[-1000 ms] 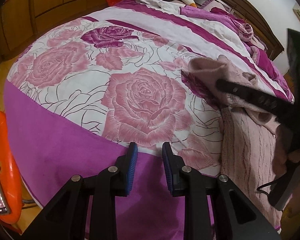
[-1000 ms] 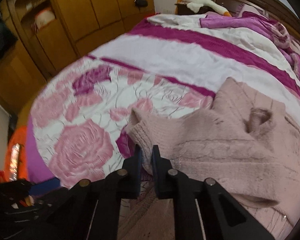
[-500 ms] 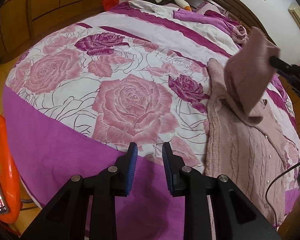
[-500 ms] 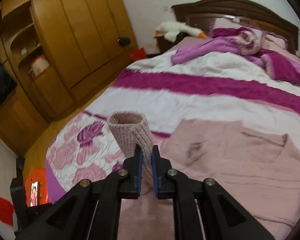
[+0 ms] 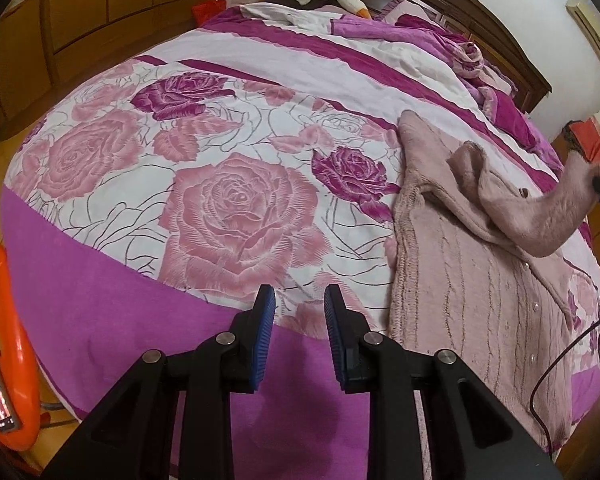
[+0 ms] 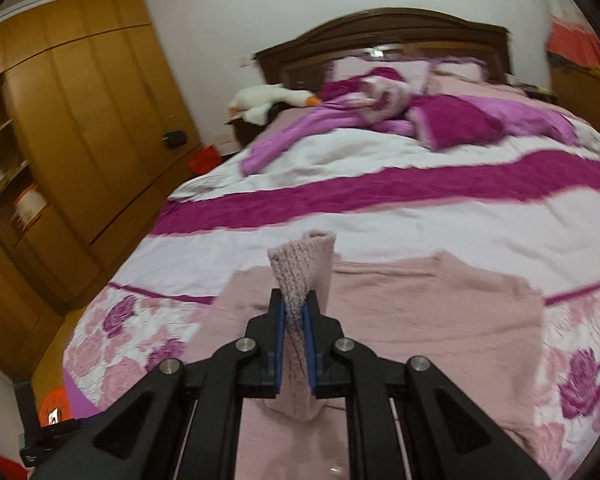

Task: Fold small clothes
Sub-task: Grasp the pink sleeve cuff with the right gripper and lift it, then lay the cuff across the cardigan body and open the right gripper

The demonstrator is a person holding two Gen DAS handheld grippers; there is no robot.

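Note:
A pale pink knitted cardigan (image 5: 472,280) lies spread on the rose-patterned bedspread (image 5: 228,200), at the right in the left wrist view. My right gripper (image 6: 295,312) is shut on the cardigan's sleeve cuff (image 6: 304,268) and holds it up above the garment's body (image 6: 420,312). In the left wrist view the lifted sleeve (image 5: 540,216) stretches to the right edge. My left gripper (image 5: 299,308) is open and empty, above the purple border at the bed's front edge, left of the cardigan.
A dark wooden headboard (image 6: 380,36), crumpled purple blankets (image 6: 440,120) and a white goose toy (image 6: 268,98) are at the bed's far end. Wooden wardrobes (image 6: 80,140) stand to the left. An orange object (image 5: 0,340) sits beside the bed's front left.
My right gripper has lifted the sleeve off the bed and carried it right, over the cardigan's body. The left gripper has stayed open in place.

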